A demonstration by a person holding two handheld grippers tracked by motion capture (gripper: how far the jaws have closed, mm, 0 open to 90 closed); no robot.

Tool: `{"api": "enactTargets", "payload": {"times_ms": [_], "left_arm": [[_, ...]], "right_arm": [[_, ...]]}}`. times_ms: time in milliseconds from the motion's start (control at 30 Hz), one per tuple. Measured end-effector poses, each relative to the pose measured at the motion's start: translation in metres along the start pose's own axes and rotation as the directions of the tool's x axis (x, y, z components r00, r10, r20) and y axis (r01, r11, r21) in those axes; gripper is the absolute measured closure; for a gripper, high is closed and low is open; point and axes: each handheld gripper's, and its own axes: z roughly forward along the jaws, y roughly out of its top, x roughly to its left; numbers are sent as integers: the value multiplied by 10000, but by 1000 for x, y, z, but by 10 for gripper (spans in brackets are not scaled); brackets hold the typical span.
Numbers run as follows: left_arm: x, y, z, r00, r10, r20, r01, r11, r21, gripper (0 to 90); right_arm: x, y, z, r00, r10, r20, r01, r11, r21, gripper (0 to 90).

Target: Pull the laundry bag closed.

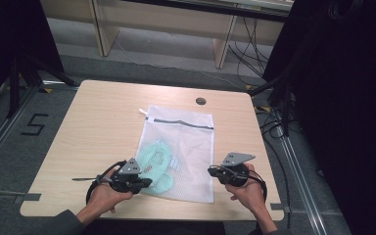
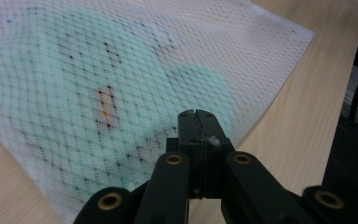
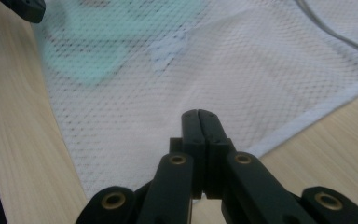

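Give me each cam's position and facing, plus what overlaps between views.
High view: fixed above the person's side, looking forward and down at the table; shows forearms, both hands, left gripper and right gripper at the white mesh bag.
Left gripper view: rides the left gripper, looks along its closed jaws over the mint green garment inside the bag.
Right gripper view: rides the right gripper, jaws closed, over the bag's near corner.
Shared: bag, green garment, and tabletop appear in all three.

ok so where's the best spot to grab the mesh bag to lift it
Probably the near hem of the mesh bag, one corner per gripper, coming in from the person's side. It lies flat, zipper at the far end, so the green item should stay inside.
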Motion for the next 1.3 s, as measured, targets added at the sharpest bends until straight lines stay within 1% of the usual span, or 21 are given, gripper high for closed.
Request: {"api": "enactTargets", "payload": {"times_ms": [33,100,133,233,267,300,400,500,567,600,633,667,700,767,900,933,1033,1167,1233,1267,1300], "left_arm": [[1,0,0,9999,124,-4,-124,9998,122,894],[0,-1,2,9994,-338,10,339,9994,-19,894],[1,0,1,9998,-208,4,208,9998,-19,894],[4,0,1,9979,-649,-61,648,9978,-159,886],[6,0,0,9991,-391,-160,391,9992,-26,888],[6,-2,1,9980,-623,-144,622,9980,-61,892],[6,-4,3,9994,-232,-266,240,9992,319,895],[4,-5,6,9991,-303,-292,311,9991,283,895],[8,-6,6,9993,34,-366,-17,9988,481,895],[8,-7,7,9990,-284,-350,299,9986,446,896],[10,-7,7,9990,-149,-424,172,9985,526,896],[11,-7,7,9990,-255,-366,274,9983,506,895],[13,-7,7,9990,-291,-347,307,9984,473,896],[16,-7,10,9988,-335,-359,353,9981,502,896],[19,-7,13,9990,-36,-450,66,9978,657,896],[19,-7,14,9987,-277,-437,305,9974,646,896],[21,-6,15,9983,-327,-482,358,9973,648,896],[26,-6,15,9974,-348,-635,391,9969,677,897],[28,-6,15,9974,-365,-620,410,9965,733,897],[29,-6,15,9977,-202,-647,250,9969,751,896],[29,-5,15,9976,-178,-662,229,9968,769,896]], "right_arm": [[1,0,5,9999,-112,64,112,9999,-96,900],[4,2,12,9998,-183,-108,186,9994,297,900],[5,2,18,9997,-202,-148,206,9994,290,900],[8,4,28,9993,-312,-215,327,9970,702,900],[6,5,30,9986,-492,-209,507,9956,793,900],[5,5,33,9981,-606,-131,615,9949,801,900],[8,6,41,9979,-628,-169,647,9867,1493,900],[8,5,48,9961,-846,-252,877,9810,1729,900],[9,4,51,9967,-777,-248,810,9781,1916,900],[9,3,52,9974,-677,-265,717,9766,2025,900],[5,3,53,9920,-1205,-382,1258,9699,2086,900],[8,3,52,9962,-817,-305,865,9707,2244,900],[9,2,53,9973,-683,-271,725,9750,2100,900],[8,3,52,9964,-786,-304,834,9700,2282,900],[9,2,53,9956,-872,-342,925,9722,2149,900],[11,2,53,9959,-822,-374,884,9713,2209,900],[12,3,53,9932,-1096,-391,1156,9686,2200,900],[15,3,53,9941,-1004,-417,1074,9674,2292,900],[14,4,54,9885,-1386,-609,1488,9634,2228,900],[18,4,54,9927,-1096,-498,1181,9668,2266,900],[18,4,54,9915,-1189,-521,1278,9646,2308,900]]}}
